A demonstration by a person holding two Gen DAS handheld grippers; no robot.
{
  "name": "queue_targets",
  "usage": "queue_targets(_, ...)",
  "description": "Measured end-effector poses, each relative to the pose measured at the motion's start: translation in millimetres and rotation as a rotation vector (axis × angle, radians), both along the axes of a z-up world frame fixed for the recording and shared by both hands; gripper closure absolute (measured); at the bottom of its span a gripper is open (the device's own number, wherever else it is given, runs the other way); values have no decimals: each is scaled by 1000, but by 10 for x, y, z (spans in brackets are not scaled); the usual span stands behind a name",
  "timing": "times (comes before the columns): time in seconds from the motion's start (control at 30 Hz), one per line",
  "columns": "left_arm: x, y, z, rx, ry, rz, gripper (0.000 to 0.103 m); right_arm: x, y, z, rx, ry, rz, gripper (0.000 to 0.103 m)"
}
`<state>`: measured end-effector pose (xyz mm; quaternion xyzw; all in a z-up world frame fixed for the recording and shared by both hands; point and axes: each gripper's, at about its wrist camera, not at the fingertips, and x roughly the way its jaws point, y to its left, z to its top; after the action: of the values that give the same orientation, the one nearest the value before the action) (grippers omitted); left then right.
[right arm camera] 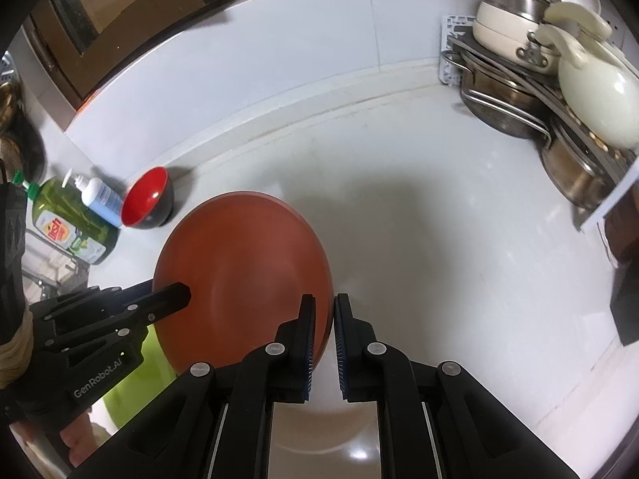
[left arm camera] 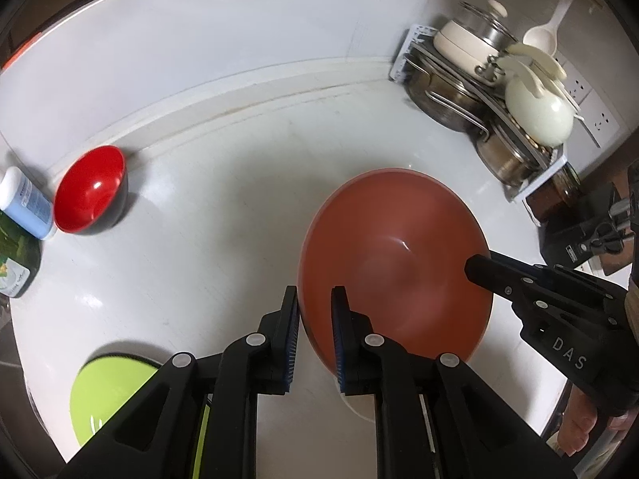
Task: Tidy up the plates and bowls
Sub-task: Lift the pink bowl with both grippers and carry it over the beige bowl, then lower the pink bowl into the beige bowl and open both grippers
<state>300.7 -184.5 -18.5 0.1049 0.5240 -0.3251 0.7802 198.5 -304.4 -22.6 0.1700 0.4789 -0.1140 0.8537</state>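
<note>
Both claws grip the brown plate: left gripper pinches its near-left rim, right gripper apparently clamps the opposite edge, holding it above the white counter, red bowl behind.

A big orange-brown plate is in the middle, tilted, with its edge between black fingers on two sides. A white dish lies just under it, mostly hidden. A light green plate lies flat on the white surface, near the front left. A small bowl, red inside and black outside, sits tipped on its side by the back wall.
</note>
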Motion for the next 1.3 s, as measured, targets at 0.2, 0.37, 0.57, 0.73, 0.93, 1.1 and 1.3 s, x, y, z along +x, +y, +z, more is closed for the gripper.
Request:
queue_targets(0.2, -167, -29, -99, 15, 17, -15, 87, -156, -39, -105, 9, 25, -6, 92)
queue_targets(0.37, -274, -51, -241, 34, 52, -28, 87, -245, -72, -224, 20, 54, -13, 92)
queue_targets(0.57, -367, -45, -389, 65, 69, -33, 87, -324, -77, -381, 47, 90, -10, 92)
queue_targets(0.73, -419, -48, -469, 87, 70, -38, 86, -378, -75, -479, 66, 110, -5, 92)
queue_targets(0.93, -477, -76, -558, 114, 75, -50, 85, -418, -115, -569, 83, 133, -2, 92)
queue_targets(1.1, -499, -90, -623, 128, 87, -51, 84, -423, -116, -618, 91, 146, 1, 92)
queue_targets(1.3, -505, -109, -670, 137, 98, -52, 83, -411, -128, -675, 101, 157, 3, 91)
